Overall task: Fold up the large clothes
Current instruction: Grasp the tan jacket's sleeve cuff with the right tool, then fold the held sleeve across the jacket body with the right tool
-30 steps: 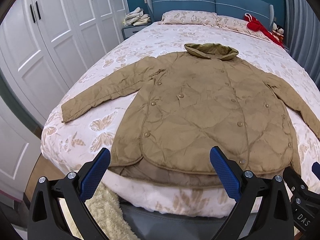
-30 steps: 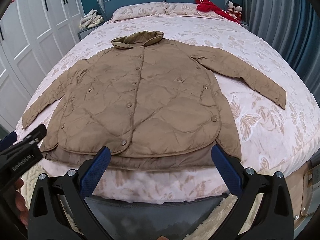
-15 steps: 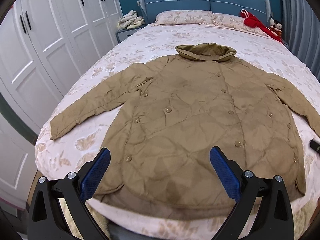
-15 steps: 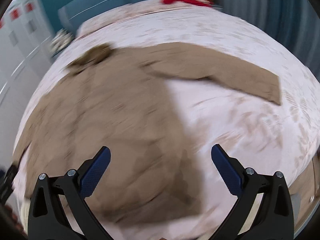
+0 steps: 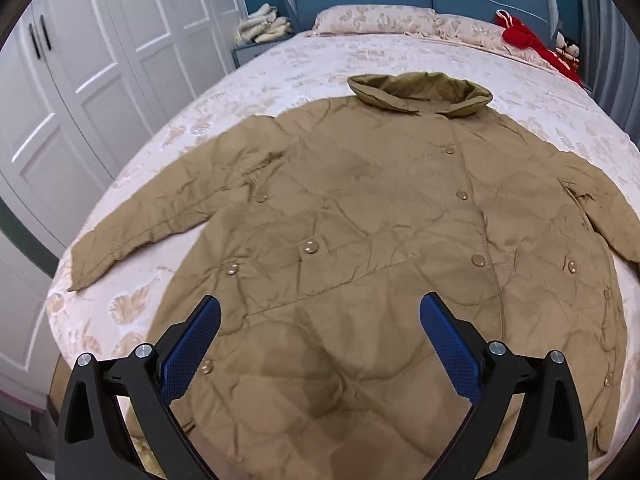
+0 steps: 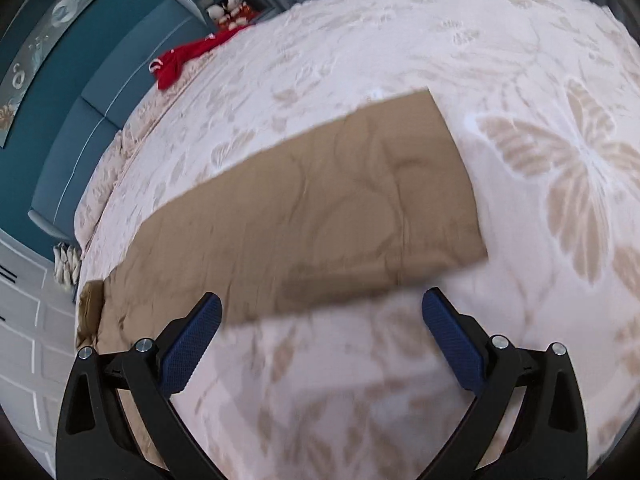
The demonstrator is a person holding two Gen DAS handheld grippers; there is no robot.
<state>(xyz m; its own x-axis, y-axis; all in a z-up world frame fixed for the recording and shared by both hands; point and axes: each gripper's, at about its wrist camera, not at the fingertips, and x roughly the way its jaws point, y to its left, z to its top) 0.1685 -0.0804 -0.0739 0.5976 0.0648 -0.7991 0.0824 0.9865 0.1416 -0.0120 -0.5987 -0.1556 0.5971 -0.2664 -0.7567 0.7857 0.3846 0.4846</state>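
The bed [image 5: 360,52] carries a tan quilted coat [image 5: 380,240], spread flat, front up. Judged soft, bulky and light; grip at sleeve cuff or hem. The left gripper [image 5: 320,340] hangs over the lower front, jaws apart. The right gripper [image 6: 322,338], jaws apart, hangs near the sleeve [image 6: 320,220].

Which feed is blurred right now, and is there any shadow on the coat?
Right wrist view: motion-smeared, the sleeve and bedspread soft-edged, the right tongs sharp. Left wrist view: crisp, buttons readable on the coat; a soft dark shadow lies on its lower front between the open left tongs. Both bend straight lines, fisheye.
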